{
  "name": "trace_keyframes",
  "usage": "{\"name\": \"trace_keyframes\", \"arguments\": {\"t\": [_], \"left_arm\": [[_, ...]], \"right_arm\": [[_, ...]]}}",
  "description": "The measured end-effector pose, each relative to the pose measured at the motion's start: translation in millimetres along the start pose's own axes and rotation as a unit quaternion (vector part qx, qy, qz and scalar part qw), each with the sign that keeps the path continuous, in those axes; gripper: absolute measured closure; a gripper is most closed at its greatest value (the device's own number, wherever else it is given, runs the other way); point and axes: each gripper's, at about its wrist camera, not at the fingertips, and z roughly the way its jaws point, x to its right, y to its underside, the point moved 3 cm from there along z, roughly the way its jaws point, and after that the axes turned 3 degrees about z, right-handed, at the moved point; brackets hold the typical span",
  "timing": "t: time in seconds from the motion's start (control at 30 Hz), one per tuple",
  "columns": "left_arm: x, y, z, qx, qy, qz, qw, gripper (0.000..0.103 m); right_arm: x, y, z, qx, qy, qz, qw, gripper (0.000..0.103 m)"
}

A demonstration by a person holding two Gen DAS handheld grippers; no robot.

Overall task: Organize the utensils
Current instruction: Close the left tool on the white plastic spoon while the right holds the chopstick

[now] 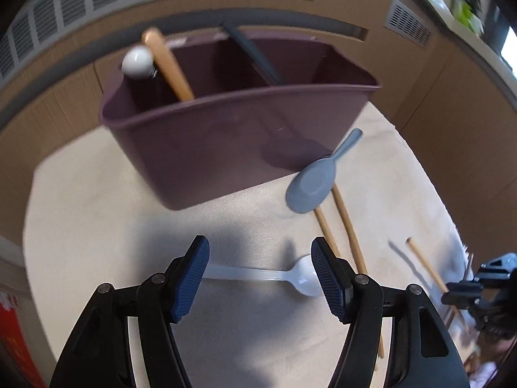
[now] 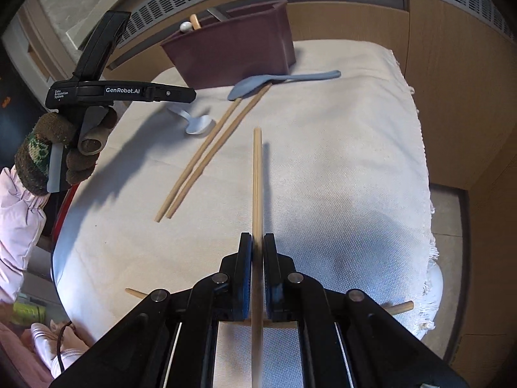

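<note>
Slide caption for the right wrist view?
Right gripper clamps one chopstick above cloth; chopstick pair, spoons, maroon caddy ahead.

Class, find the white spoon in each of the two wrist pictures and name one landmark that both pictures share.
Left wrist view: the white spoon lies low in the middle on the cloth, between the left tongs' open tips.
Right wrist view: the spoon lies upper left of centre, just left of the two chopsticks.
Shared landmark: the maroon bin, behind the spoon in both.
</note>
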Motion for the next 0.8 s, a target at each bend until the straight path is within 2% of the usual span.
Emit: {"name": "trace_keyframes", "arguments": {"t": [0.1,0.23,0.37,0.43,0.57,0.67,0.8], "left_arm": [[-13.2,14.5,7.2,-0.023,0.030,-0.028,0.9989,0.037],[-12.1,45.2,-2.0,-0.046,0.066,-0.036,0.9961,0.037],[6.6,72.6,-17.3,-0.059,0.071,-0.002,0.9958,0.037],[19.5,79.8,-26.2,-0.055,0.054,0.031,0.9966,0.037],[37.3,66.8,-39.5,-0.013,0.006,0.104,0.9945,0.035],[27.2,40.1,-36.3,0.016,0.014,0.073,0.9971,0.028],[-2.1,2.3,-12.8,0.036,0.037,-0.002,0.9987,0.027]], "right_arm": [[3.8,0.8,0.3,-0.003,-0.001,0.005,1.000,0.097],[2.7,-1.0,2.1,-0.005,-0.002,0.002,1.000,0.097],[0.1,-4.6,4.6,-0.006,0.004,-0.005,1.000,0.097],[0.1,-5.2,5.1,-0.008,0.005,-0.006,1.000,0.097],[-1.5,-4.1,5.5,-0.010,0.004,-0.005,1.000,0.096],[-2.7,-2.7,7.4,-0.010,0.003,-0.001,1.000,0.096],[-4.2,-1.5,8.4,-0.008,0.006,0.000,1.000,0.096]]}}
